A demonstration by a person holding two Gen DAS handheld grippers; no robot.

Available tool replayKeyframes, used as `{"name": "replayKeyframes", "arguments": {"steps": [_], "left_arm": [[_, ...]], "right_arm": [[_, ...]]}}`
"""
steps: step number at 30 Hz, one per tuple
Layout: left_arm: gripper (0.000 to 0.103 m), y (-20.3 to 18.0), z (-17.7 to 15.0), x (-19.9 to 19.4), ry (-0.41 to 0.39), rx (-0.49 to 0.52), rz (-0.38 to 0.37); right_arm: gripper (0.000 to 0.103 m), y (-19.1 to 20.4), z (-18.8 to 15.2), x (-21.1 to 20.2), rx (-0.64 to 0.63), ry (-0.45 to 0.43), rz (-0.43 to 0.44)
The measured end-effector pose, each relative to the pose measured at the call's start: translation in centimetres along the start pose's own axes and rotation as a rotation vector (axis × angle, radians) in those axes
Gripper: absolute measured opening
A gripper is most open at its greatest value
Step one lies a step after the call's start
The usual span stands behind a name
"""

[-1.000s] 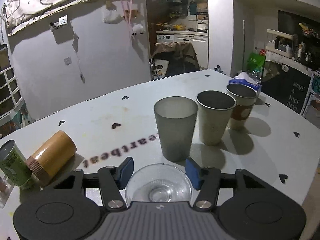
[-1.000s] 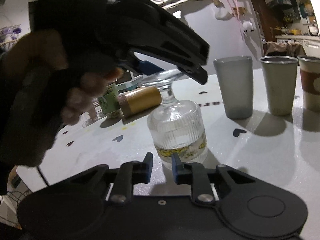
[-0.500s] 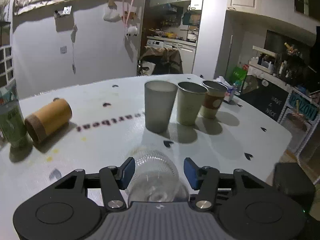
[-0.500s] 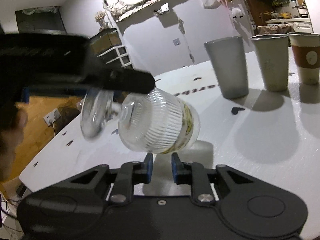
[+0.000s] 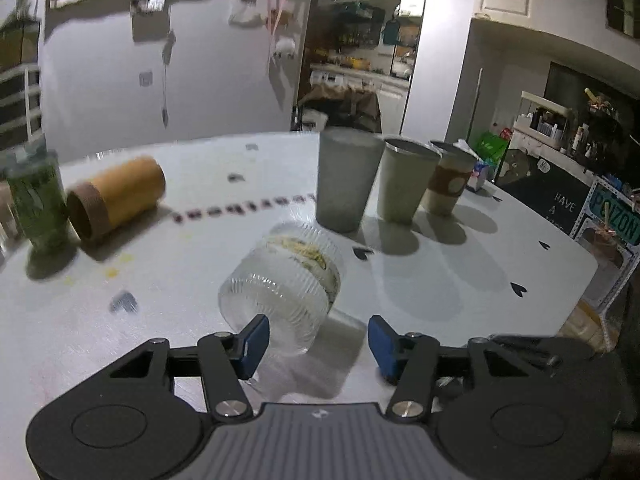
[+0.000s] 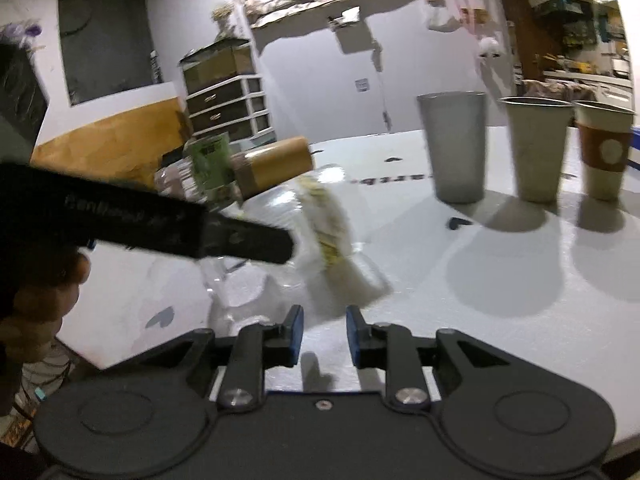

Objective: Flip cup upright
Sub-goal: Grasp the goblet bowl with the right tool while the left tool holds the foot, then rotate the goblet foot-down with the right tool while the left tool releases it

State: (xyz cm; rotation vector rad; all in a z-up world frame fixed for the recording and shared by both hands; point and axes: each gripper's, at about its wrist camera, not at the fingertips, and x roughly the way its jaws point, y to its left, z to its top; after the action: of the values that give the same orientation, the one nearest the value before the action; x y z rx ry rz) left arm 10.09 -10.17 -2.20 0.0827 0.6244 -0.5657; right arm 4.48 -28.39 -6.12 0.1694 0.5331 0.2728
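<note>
A: Where was the glass [image 5: 280,288]?

B: On its side on the counter [image 5: 440,288], toward the near edge, just ahead of the left gripper [image 5: 314,340]; ribbed bowl pointing away toward the three cups [image 5: 344,184], the stem end seemingly nearest the jaws, though blur hid it.

A: And the jaws?

B: Left ones spread wide, gripping nothing; the glass lay between their line and a little left of centre. Right gripper [image 6: 322,334] had its jaws slightly apart, empty; the glass [image 6: 324,216] sat ahead and left of it.

A: Nearer hand?

B: The left, I judged; its long axis ran roughly along that gripper's reach.
</note>
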Motion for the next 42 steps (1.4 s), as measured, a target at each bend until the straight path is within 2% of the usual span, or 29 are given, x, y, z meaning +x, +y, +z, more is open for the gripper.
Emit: {"name": "replayKeyframes", "arguments": {"steps": [4,10,12,13,16,20,21,26,29,31,34,35,36,40,42], "left_arm": [[0.055,1.1,0.5,-1.0,-0.050,0.058,0.052],[0.055,3.5,0.2,0.1,0.002,0.083,0.086],[0.054,4.3,-0.2,0.5,0.019,0.072,0.087],[0.050,4.7,-0.4,0.8,0.029,0.064,0.089],[0.050,5.4,-1.1,1.0,0.024,0.051,0.084],[0.050,5.1,-1.4,0.9,0.010,0.084,0.087],[0.050,5.0,-1.4,0.9,0.007,0.091,0.087],[0.050,5.0,-1.8,0.9,-0.014,0.107,0.083],[0.050,4.9,-2.2,0.8,-0.028,0.111,0.082],[0.050,4.8,-2.3,0.7,-0.034,0.120,0.083],[0.050,4.6,-2.5,0.6,-0.042,0.132,0.090],[0.050,4.5,-2.6,0.5,-0.044,0.131,0.092],[0.050,4.4,-2.6,0.5,-0.044,0.127,0.094],[0.052,4.7,-2.6,0.4,-0.047,0.080,0.100],[0.053,5.0,-2.5,0.4,-0.057,0.055,0.098]], "right_arm": [[0.029,-2.1,1.6,-0.7,0.105,-0.022,-0.011],[0.047,-4.0,5.1,0.6,0.343,-0.030,0.068],[0.056,-4.4,6.0,1.5,0.438,-0.014,0.094],[0.058,-4.5,6.3,2.1,0.480,-0.004,0.104],[0.063,-4.5,6.9,4.0,0.592,0.029,0.134],[0.068,-4.4,7.3,7.1,0.739,0.096,0.155],[0.072,-4.3,7.2,7.8,0.768,0.114,0.147],[0.080,-4.2,7.4,9.4,0.842,0.140,0.111],[0.082,-4.6,6.9,10.5,0.898,0.190,0.095],[0.081,-4.7,6.4,11.1,0.957,0.206,0.126],[0.081,-4.7,6.6,11.4,0.970,0.218,0.124],[0.075,-4.8,6.7,11.6,0.983,0.226,0.123],[0.075,-4.9,6.6,11.7,0.999,0.238,0.128],[0.074,-4.8,7.2,11.6,0.941,0.248,0.138],[0.074,-4.2,8.1,11.3,0.862,0.235,0.157]]}}
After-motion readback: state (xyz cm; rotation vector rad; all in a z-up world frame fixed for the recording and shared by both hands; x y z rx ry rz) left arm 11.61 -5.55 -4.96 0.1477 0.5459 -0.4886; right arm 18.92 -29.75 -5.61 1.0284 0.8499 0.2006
